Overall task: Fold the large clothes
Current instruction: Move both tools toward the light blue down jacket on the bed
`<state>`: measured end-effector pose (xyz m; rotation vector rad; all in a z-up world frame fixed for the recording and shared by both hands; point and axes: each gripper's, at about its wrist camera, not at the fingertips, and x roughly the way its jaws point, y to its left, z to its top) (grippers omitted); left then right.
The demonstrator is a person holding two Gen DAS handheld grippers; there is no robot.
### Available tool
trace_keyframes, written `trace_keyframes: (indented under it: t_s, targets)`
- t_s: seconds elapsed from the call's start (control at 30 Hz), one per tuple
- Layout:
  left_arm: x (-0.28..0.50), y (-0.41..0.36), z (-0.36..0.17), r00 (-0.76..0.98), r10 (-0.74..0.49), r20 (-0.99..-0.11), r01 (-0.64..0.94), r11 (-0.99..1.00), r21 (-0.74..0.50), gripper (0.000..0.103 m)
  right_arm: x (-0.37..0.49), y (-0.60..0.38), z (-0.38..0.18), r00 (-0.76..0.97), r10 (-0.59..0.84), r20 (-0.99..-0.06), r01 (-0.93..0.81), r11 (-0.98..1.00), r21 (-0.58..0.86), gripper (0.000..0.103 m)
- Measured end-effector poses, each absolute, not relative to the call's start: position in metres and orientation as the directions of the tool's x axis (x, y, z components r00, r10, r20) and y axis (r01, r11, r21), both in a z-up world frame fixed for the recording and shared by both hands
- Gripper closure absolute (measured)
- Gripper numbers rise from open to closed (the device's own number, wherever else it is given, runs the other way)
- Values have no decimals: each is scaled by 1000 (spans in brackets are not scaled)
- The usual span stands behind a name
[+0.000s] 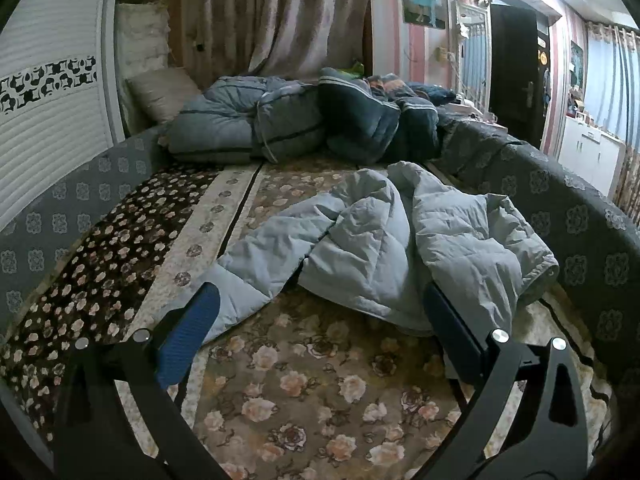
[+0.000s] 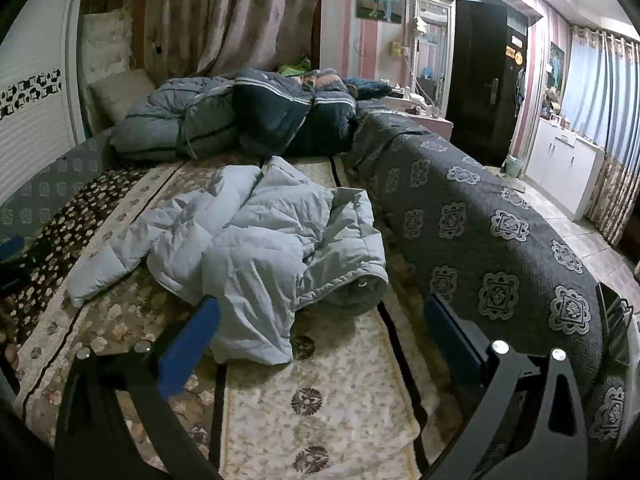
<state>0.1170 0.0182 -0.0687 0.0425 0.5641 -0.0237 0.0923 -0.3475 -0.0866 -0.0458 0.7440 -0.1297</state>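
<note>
- Bed with brown floral blanket (image 1: 304, 392): fills both your views; grey patterned quilt (image 2: 480, 224) along its right edge.
- Rolled blue-grey duvets (image 1: 248, 124): piled at the far end.
- Pale blue quilted puffer jacket (image 2: 256, 240): crumpled mid-bed, one sleeve stretched left.
- Your left gripper (image 1: 320, 312): jaws wide, empty, just short of the jacket.
- Your right gripper (image 2: 320, 320): jaws wide, empty, near the jacket hem.
</note>
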Motion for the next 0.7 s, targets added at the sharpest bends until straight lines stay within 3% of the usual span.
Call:
trace_keyframes:
  t_s: [0.23, 0.4, 0.53, 0.7]
  targets:
    - [124, 18, -69, 847, -19, -532, 44, 998, 34, 3, 97, -349, -88, 712, -141, -688, 107, 990, -92, 2]
    - [144, 10, -86, 838, 17, -545, 43, 994, 97, 3, 100, -352, -92, 729, -133, -671, 116, 991, -70, 2]
    - [164, 10, -103, 829, 52, -556, 34, 989, 144, 3, 114, -351, -101, 745, -171, -645, 112, 985, -132, 2]
    - [174, 19, -107, 832, 7, -555, 31, 998, 60, 3, 136, -351, -100, 757, -173, -630, 117, 985, -130, 2]
